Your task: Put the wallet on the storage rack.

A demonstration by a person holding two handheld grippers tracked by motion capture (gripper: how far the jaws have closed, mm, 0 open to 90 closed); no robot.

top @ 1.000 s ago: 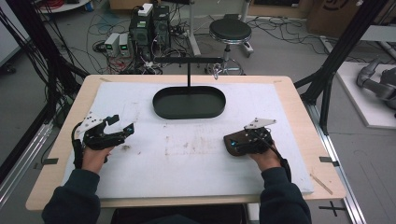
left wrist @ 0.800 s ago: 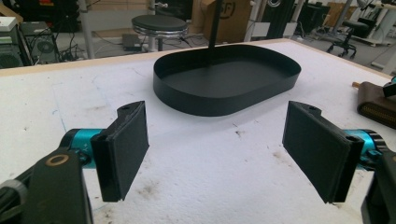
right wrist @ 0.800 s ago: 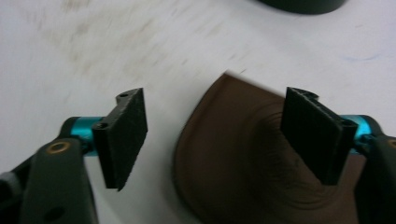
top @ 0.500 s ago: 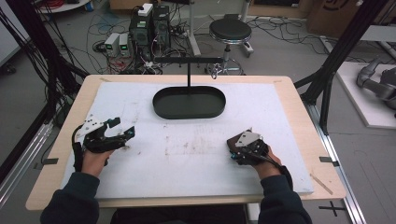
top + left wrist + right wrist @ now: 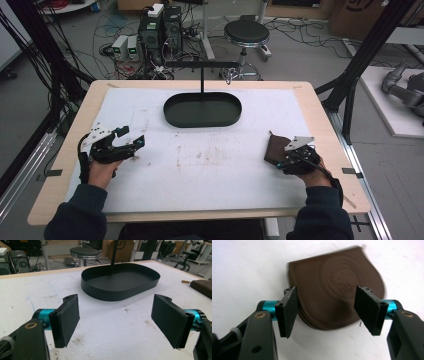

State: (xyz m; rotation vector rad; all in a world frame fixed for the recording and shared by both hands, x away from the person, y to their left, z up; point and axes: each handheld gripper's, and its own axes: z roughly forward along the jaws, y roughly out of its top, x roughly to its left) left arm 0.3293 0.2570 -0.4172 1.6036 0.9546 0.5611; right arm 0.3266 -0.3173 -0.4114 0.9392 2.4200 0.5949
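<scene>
Right claw (image 5: 325, 312) gapes wide, jaws just reopening, straddling an embossed, rounded brown leather pouch (image 5: 334, 290), ungripped.

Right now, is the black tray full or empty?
Empty: the black tray shows a bare floor inside its rim, apart from the stand's post.

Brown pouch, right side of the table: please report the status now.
Left claw open, nothing between its jaws. Right claw open astride the brown pouch, jaws just reopening, pads not pressing. Pouch flat on the white mat. Nothing in the way.
</scene>
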